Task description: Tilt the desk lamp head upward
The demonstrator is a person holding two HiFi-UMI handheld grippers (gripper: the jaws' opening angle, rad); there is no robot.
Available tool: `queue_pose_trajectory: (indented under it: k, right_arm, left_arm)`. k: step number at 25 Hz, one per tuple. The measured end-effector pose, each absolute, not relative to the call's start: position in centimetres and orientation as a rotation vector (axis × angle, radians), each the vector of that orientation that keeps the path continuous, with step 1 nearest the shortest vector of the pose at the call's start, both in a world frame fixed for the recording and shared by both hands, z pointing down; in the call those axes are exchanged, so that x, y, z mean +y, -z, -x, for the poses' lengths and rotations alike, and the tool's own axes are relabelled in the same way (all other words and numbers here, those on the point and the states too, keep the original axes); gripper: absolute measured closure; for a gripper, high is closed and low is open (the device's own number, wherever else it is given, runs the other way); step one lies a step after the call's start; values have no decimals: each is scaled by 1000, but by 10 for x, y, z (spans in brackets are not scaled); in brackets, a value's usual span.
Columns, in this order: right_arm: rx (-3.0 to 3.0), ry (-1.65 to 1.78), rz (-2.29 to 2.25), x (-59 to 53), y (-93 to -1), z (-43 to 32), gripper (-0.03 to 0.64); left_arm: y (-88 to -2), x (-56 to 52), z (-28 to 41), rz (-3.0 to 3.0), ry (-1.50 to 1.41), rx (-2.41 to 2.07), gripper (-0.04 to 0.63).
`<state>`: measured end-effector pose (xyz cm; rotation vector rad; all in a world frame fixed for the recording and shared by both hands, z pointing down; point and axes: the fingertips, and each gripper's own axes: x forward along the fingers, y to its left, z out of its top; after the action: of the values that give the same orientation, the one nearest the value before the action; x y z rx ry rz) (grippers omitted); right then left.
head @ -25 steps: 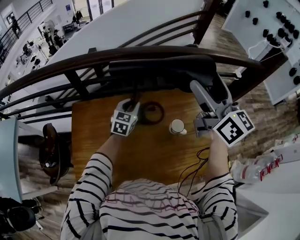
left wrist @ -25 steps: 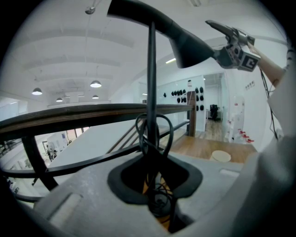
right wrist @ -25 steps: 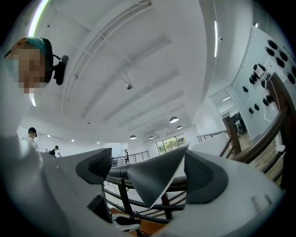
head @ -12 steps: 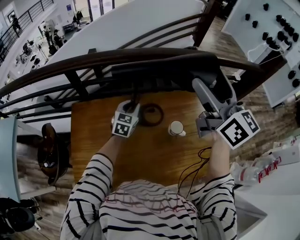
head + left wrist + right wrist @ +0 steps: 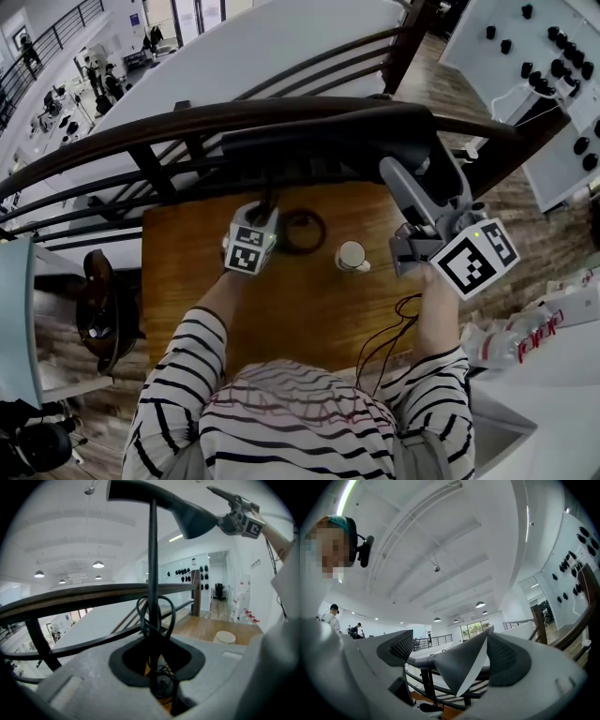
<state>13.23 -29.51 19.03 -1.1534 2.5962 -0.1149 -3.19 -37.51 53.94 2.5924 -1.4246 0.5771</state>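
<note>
Desk lamp head [image 5: 461, 667]: tapered end sitting gripped between the pads of the right gripper [image 5: 398, 173], bar stretching above the left gripper [image 5: 157, 677], which is clamping the lamp stem [image 5: 152, 564]; likely hazards: taper slipping out while levering upward, stem twisting in the left jaws

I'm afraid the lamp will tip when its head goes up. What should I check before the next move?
1. Left gripper clamped on lamp stem: ok.
2. Right gripper closed on the end of the lamp head: ok.
3. Cable looped round the stem, free to move: cannot tell.
4. Cup apart from both grippers: ok.
5. Open space above the lamp head: ok.
</note>
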Motion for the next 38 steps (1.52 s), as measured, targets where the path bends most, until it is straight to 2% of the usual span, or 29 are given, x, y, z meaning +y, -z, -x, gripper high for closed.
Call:
queue_pose_trajectory:
  k: [10,12,15,21,38]
  right_arm:
    - [2575,42,1199,-294,-193,-135,137]
    - [2573,31,1203,-292,-196,-135,140]
    - [2571,22,1207,-286,-198,-135,144]
    - [2555,36,1220,-272,-208,-133,155]
    - [2511,314,1330,-211,-298,-109,210]
  left_arm:
    - [-539,-371,31,-2569,-573,-1338,517]
    - [-540,-368,30,-2568,-568,-1297,493]
    - [-543,-359,28,-2573,-619,-1265,415]
    - [-533,-345,43,-2575,-602,-1366,345]
    - [-441,-239,56,-2766,-281,-1318,333]
